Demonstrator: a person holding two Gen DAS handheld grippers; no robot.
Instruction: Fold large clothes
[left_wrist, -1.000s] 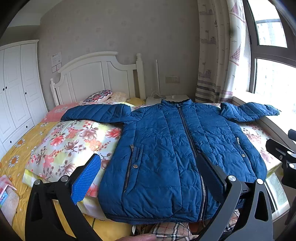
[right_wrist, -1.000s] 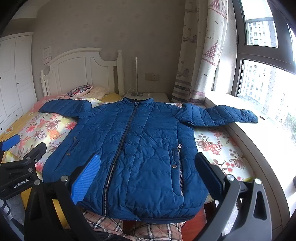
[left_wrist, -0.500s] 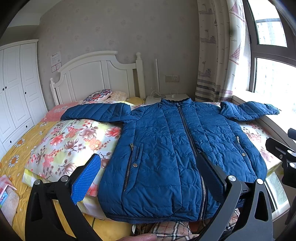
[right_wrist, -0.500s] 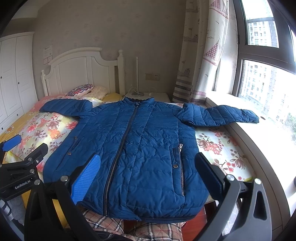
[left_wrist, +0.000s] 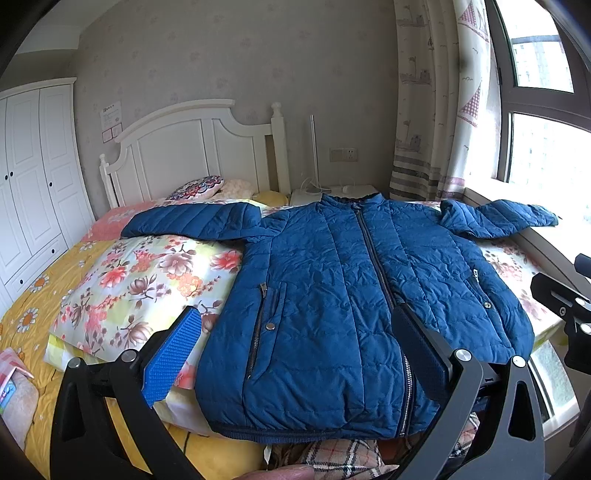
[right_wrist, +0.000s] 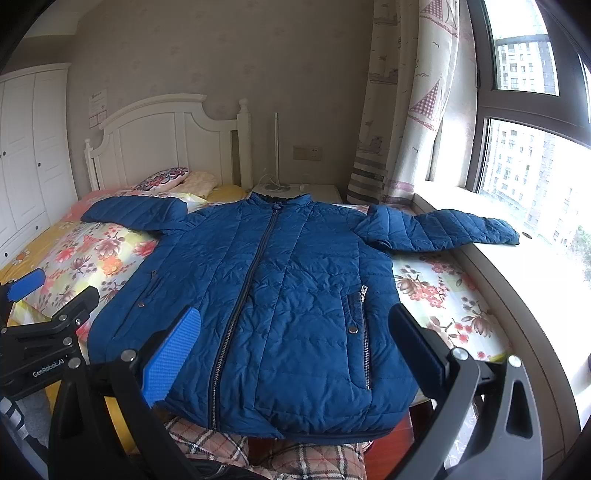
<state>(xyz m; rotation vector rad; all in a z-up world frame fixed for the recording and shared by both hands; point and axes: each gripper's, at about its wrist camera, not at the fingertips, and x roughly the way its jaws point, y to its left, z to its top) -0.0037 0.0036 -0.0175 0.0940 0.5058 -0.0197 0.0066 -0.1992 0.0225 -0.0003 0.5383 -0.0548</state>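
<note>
A blue quilted jacket (left_wrist: 332, 295) lies flat and zipped on the bed, front up, both sleeves spread out; it also shows in the right wrist view (right_wrist: 280, 295). Its left sleeve (left_wrist: 192, 221) rests on the floral quilt. Its right sleeve (right_wrist: 443, 230) reaches the window sill. My left gripper (left_wrist: 295, 350) is open and empty, held above the jacket's lower hem. My right gripper (right_wrist: 295, 350) is open and empty, also above the hem. Each gripper's body shows at the edge of the other's view.
A floral quilt (left_wrist: 147, 280) lies under the jacket on a yellow sheet (left_wrist: 33, 302). A white headboard (left_wrist: 192, 147), pillows (left_wrist: 199, 184) and a nightstand (left_wrist: 332, 192) stand at the back. A white wardrobe (left_wrist: 33, 177) is left; the window sill (right_wrist: 517, 280) and curtain (right_wrist: 402, 110) are right.
Both grippers have drifted very slightly; the view of the jacket has barely shifted. The jacket has not moved and both grippers stay open.
</note>
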